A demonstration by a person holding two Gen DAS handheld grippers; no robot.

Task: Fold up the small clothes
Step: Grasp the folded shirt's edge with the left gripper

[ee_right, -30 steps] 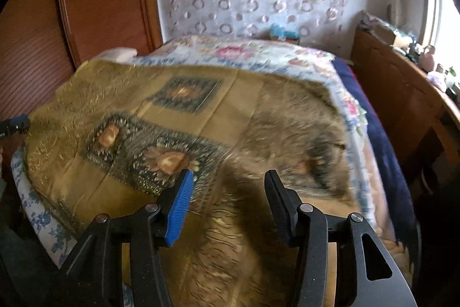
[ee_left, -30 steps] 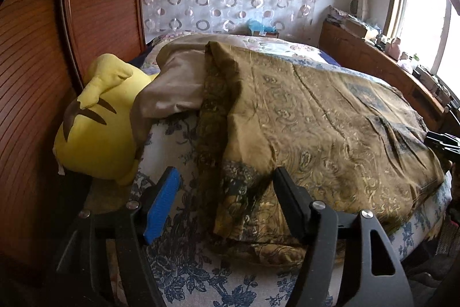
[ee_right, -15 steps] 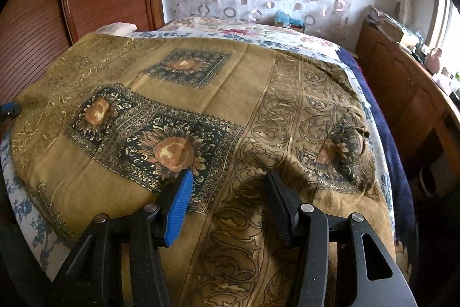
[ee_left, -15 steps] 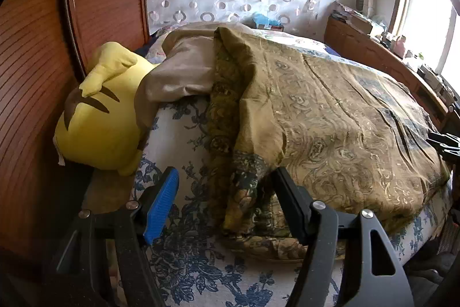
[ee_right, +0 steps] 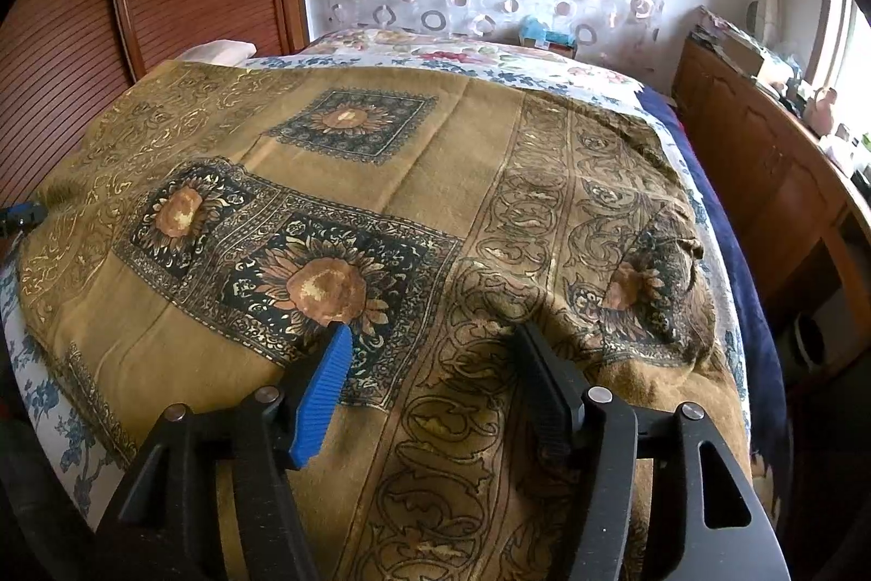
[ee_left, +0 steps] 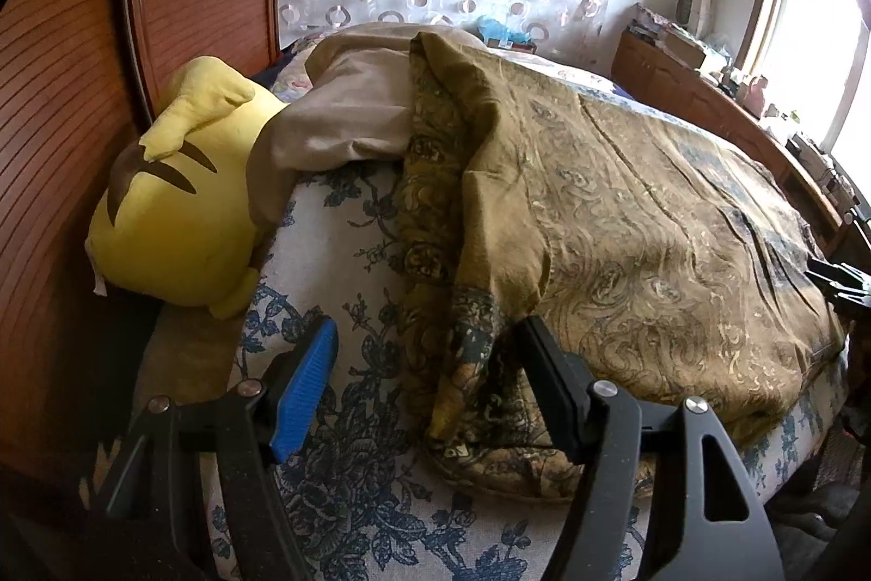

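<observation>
- Hovering over the near edge of the bed (ee_left: 348, 265), both grippers sit spread above the olive-gold patterned cloth with dark sunflower squares (ee_right: 381, 178), which lies across most of the bed, its near hem hanging over the near edge.
- Left gripper (ee_left: 424, 379): jaws wide apart, nothing pinched; the blue pad (ee_left: 305, 396) stands over the bare blue-floral white bedsheet (ee_left: 337, 499), the black pad sits at the cloth's bunched left edge, just beside it or brushing it.
- Right gripper (ee_right: 430, 374): jaws have just been opening, now spread, cloth lies below and between them but the pads do not press on it.
- Cloth's left edge is rolled and rumpled near the bed's left side, next to a beige pillow (ee_left: 337, 118) and a yellow plush toy with brown stripes (ee_left: 174, 211) by the wooden headboard (ee_left: 54, 91).
- A puckered lump with a sunflower print (ee_right: 648, 287) sits toward the bed's right edge.
- Risk: left claw closing here could catch the bedsheet together with the cloth, since one pad is over sheet.
- Risk: grabbing the bunched roll takes several layers, giving a crooked fold.
- Risk: the lump on the right stays trapped if folded over unsmoothed.
- Risk: overhanging hem may drag the cloth off the near edge once lifted.
</observation>
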